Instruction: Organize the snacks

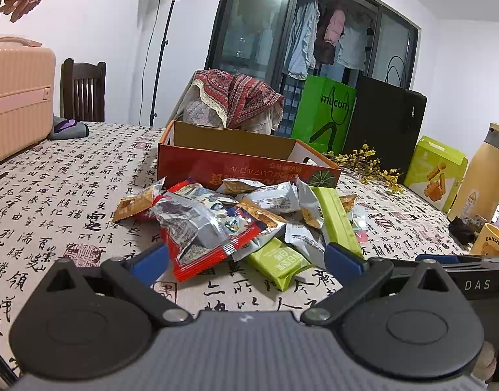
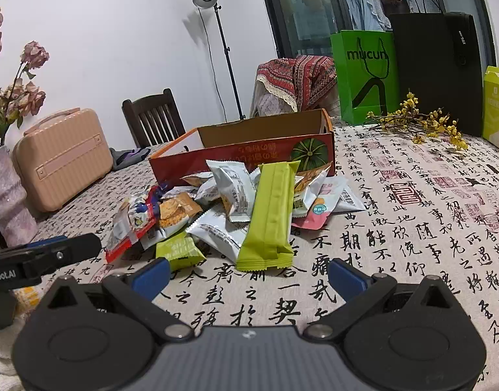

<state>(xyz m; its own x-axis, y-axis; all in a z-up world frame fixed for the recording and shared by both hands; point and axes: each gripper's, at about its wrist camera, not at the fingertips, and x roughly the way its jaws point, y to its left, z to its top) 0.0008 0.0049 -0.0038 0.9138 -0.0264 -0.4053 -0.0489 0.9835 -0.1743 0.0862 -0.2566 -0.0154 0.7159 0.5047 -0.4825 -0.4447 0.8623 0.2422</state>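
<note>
Both claws are seen spread wide with nothing between the blue pads: the left gripper (image 1: 246, 259) is held low at the near edge of the snack pile (image 1: 236, 218), and the right gripper (image 2: 249, 277) is held just short of the long green bar packet (image 2: 270, 218), which lies lengthwise on top of the heap with its crimped end nearest. The pile is spread on the calligraphy tablecloth (image 1: 53, 202), directly in front of the open orange cardboard box (image 1: 229, 159), which is judged to be where the snacks are meant to go; its inside cannot be seen from either view. Nearest the left claw lies a red-edged foil packet (image 1: 203, 231), partly overlapping a small green packet (image 1: 278, 262). All the wrappers are judged to be light, thin and slick, so a packet is likely to slide or crumple if pinched at its puffed middle, and fragile contents could be crushed by a hard squeeze. A hold across the flat sealed end seam, or across the narrow width of the stiffer green bar, is judged safest. Because the packets are stacked loosely and touching one another, neighbours may be dragged along when one is lifted, so the topmost piece is best taken first.
</note>
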